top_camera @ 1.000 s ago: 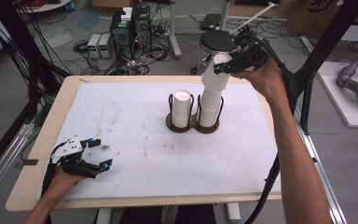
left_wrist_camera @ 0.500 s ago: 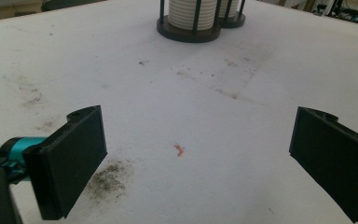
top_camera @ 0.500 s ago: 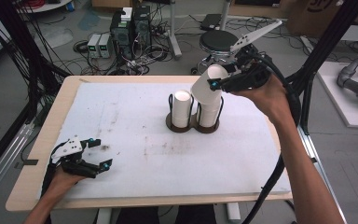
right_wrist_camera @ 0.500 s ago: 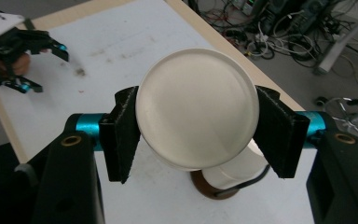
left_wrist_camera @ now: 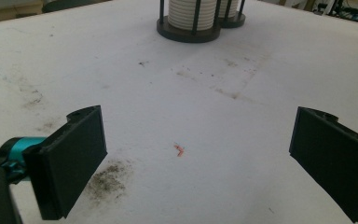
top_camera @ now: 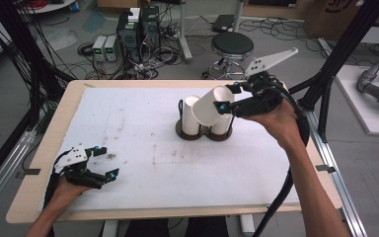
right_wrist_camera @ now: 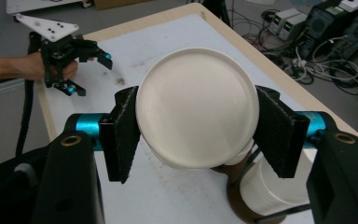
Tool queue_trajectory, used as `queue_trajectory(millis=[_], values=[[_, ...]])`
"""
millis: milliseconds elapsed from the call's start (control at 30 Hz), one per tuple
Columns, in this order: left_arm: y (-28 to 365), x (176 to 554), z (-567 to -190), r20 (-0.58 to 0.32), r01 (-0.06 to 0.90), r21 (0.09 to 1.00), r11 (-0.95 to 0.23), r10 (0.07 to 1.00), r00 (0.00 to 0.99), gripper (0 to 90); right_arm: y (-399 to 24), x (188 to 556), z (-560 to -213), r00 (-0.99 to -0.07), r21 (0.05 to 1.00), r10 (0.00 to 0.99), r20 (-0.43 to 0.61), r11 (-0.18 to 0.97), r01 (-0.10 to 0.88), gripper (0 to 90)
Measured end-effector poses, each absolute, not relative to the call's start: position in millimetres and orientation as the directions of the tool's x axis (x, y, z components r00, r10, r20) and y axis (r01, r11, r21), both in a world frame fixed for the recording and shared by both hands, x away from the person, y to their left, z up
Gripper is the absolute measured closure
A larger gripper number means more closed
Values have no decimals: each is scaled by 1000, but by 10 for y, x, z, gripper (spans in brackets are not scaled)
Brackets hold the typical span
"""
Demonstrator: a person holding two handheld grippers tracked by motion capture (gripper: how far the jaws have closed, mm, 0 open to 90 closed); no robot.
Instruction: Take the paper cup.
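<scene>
My left gripper [top_camera: 101, 163] sits low at the near left corner of the table [top_camera: 39, 163], well apart from the cup rack [top_camera: 203, 132], nearer me and to its left. Its jaws stand wide with nothing between them. In the left gripper view only bare white mat [left_wrist_camera: 242, 60] lies between the jaws, with a small red scrap [left_wrist_camera: 179, 150] on it and a dark smudge [left_wrist_camera: 107, 179] beside the near jaw. The rack [left_wrist_camera: 193, 21] is far ahead in that view, a ribbed cup stack inside its dark posts.

The rack stands mid-table on two round dark bases, each holding a stack of white cups [top_camera: 191, 116].

My right gripper [top_camera: 227, 98] is raised above the rack's right side, clamped on one white cup [top_camera: 212, 106]. The cup is tilted, flat bottom pointing left and toward me, clear of the stacks. In the right gripper view the cup's round base [right_wrist_camera: 196, 119] faces the camera and both black pads [right_wrist_camera: 123, 130] press on its sides. The right-hand stack [right_wrist_camera: 270, 186] is just below it.

Beyond the rack, off the table's far edge: a black stool [top_camera: 232, 47], computer towers [top_camera: 138, 27] and tangled cables on the floor.
</scene>
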State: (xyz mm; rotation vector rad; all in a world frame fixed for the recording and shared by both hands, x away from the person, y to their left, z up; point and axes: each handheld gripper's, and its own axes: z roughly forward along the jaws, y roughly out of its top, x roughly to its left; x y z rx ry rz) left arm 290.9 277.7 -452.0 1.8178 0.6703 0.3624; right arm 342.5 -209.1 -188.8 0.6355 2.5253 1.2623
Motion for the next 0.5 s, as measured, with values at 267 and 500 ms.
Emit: queue_trajectory(millis=[267,500], values=[[2782,2913,-4520,-82,269,936,-225,606,792,37,-2004,3382,-2142,-903,828,429,9,503,247,375],[2800,2915,-4521,-98,274,939,-208,603,791,37,-1931,3346,-2397,-926,852,376,36,472,225,375]])
